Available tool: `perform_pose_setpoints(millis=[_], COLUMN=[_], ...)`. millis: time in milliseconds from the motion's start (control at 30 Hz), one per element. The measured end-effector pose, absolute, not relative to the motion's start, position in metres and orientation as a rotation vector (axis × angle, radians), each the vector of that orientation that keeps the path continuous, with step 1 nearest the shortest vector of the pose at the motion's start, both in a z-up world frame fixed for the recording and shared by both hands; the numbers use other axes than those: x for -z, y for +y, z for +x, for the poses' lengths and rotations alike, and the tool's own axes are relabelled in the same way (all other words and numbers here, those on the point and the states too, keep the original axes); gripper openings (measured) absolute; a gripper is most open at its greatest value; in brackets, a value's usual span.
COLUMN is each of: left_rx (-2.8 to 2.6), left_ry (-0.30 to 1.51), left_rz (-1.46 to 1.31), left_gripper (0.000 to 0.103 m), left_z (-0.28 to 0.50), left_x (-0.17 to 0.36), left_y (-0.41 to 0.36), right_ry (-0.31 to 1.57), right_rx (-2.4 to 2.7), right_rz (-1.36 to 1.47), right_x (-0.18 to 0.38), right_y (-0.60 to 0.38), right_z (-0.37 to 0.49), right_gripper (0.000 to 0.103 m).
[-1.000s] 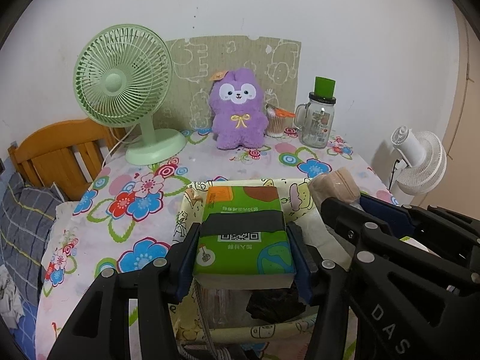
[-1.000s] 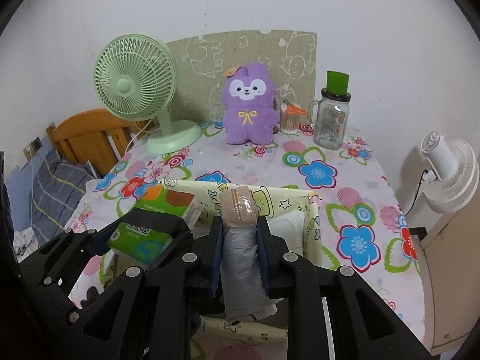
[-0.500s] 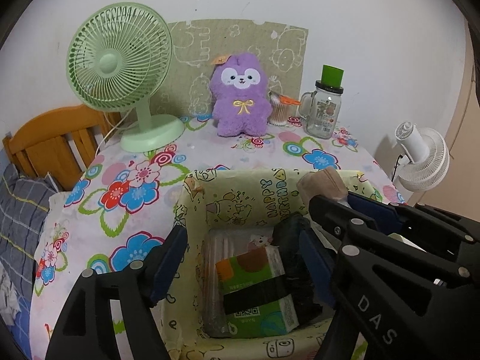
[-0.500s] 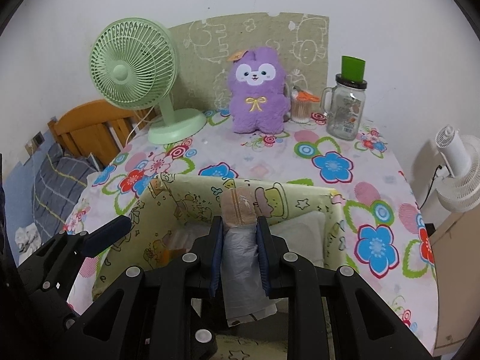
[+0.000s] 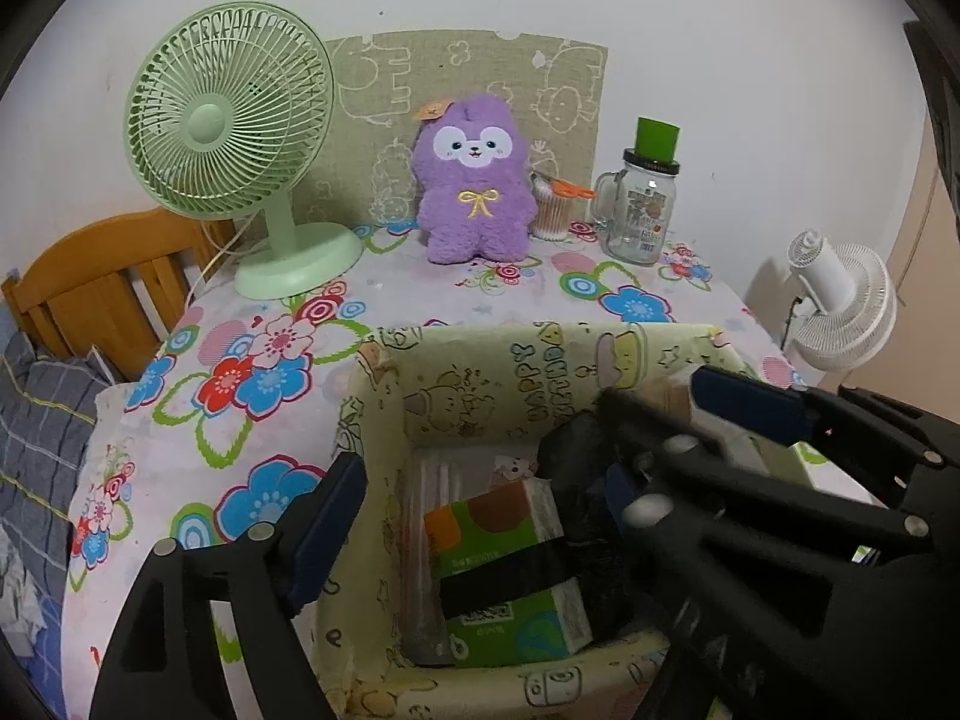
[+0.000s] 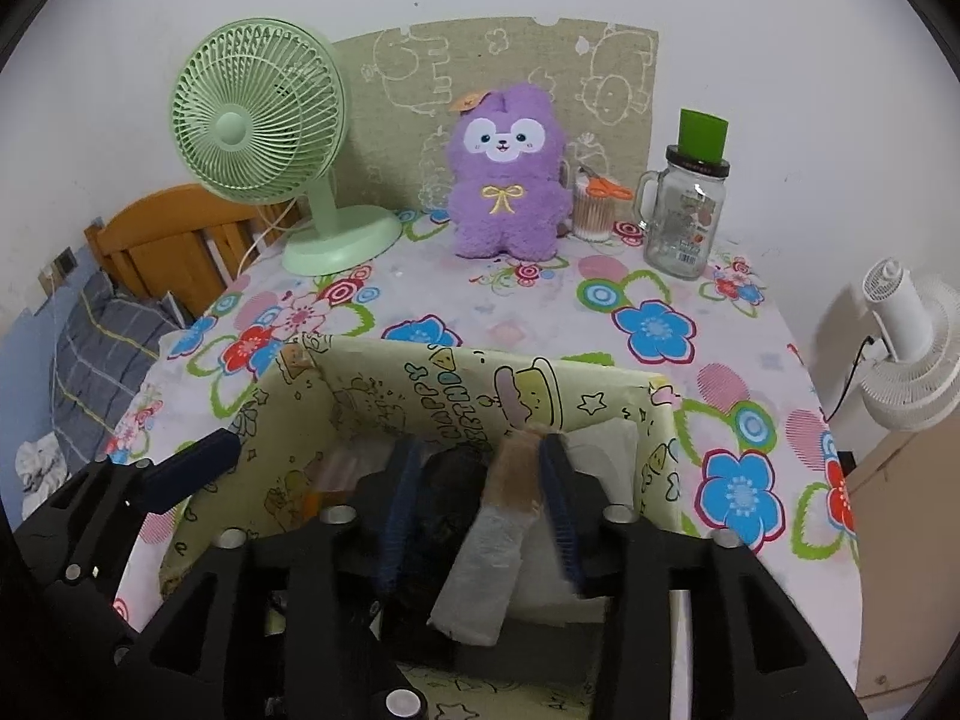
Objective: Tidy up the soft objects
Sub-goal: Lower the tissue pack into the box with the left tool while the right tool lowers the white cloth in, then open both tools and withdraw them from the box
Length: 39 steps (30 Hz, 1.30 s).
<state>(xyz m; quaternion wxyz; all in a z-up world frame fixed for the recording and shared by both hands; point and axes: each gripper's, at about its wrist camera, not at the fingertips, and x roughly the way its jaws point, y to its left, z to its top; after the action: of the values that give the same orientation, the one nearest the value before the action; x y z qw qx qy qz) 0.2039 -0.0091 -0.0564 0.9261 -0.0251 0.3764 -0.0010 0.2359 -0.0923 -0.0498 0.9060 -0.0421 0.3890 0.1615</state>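
Below the widely parted, still opening left tongs a green tissue pack with a black band lies loose in the yellow cartoon-print box, where the right tongs, also opening, frame a tilted grey-and-tan wrapped roll, beyond them a purple plush toy on the floral surface.

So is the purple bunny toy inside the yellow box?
No, the purple bunny toy sits on the flowery tablecloth at the back by the wall, well behind the yellow box.
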Motion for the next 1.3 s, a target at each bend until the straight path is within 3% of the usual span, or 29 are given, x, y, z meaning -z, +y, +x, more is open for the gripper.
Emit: perform_pose_setpoints(millis=[33, 767, 1300], left_rx=[0.005, 0.015, 0.027], left_ry=[0.766, 0.687, 0.641], left_rz=[-0.056, -0.007, 0.008], left_gripper=[0.090, 0.099, 0.102], left_z=[0.202, 0.157, 0.125], left_x=[0.055, 0.029, 0.017], left_y=[-0.009, -0.028, -0.039], right_ry=[0.798, 0.728, 0.688], right_rx=[-0.342, -0.319, -0.285], right_rz=[-0.081, -0.063, -0.051], right_x=[0.049, 0.021, 0.007], right_y=[-0.093, -0.111, -0.125], right_z=[0.234, 0.184, 0.149], right_gripper=[0.074, 0.076, 0.089])
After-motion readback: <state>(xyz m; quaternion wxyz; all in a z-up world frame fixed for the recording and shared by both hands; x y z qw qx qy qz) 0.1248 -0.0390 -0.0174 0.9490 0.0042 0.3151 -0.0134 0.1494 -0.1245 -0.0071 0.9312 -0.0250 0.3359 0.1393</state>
